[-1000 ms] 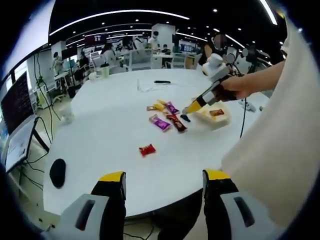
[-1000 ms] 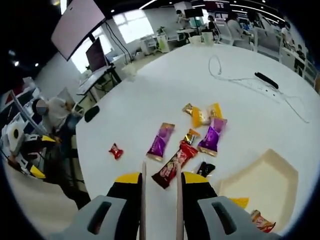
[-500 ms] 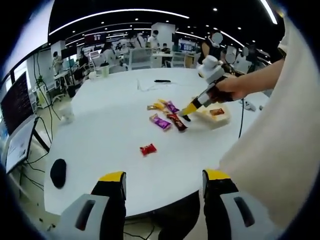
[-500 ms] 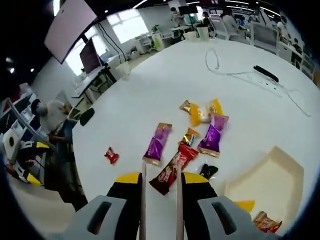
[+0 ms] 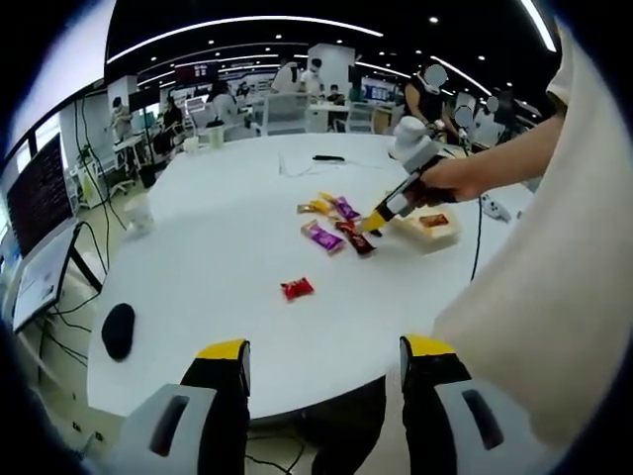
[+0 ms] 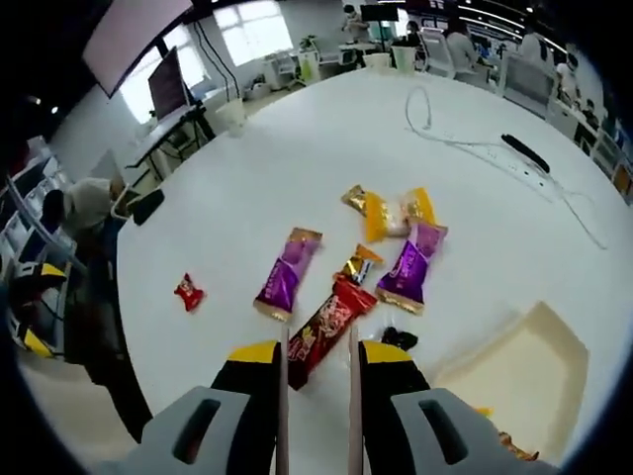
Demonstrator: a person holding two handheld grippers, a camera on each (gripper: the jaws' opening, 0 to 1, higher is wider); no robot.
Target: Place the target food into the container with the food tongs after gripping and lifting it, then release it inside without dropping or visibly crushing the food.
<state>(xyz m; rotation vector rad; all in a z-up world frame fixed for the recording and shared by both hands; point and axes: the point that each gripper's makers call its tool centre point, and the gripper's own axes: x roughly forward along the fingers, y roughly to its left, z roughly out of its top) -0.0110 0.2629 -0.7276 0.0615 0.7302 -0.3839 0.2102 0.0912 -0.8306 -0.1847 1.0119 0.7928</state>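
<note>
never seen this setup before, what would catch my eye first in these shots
In the right gripper view, bright wrapped snacks lie scattered on the white round table, and the tongs point straight at the long red bar. Two purple bars flank it, and the cream container sits off to the right. In the left gripper view, a lone small red candy lies apart from the cluster.

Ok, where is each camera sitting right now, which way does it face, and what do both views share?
Left gripper view: held back at the table edge, facing across it; own open jaws, sleeve, right gripper.
Right gripper view: above the snacks, looking down the tongs at the red bar.
Shared: red candy, container.
</note>
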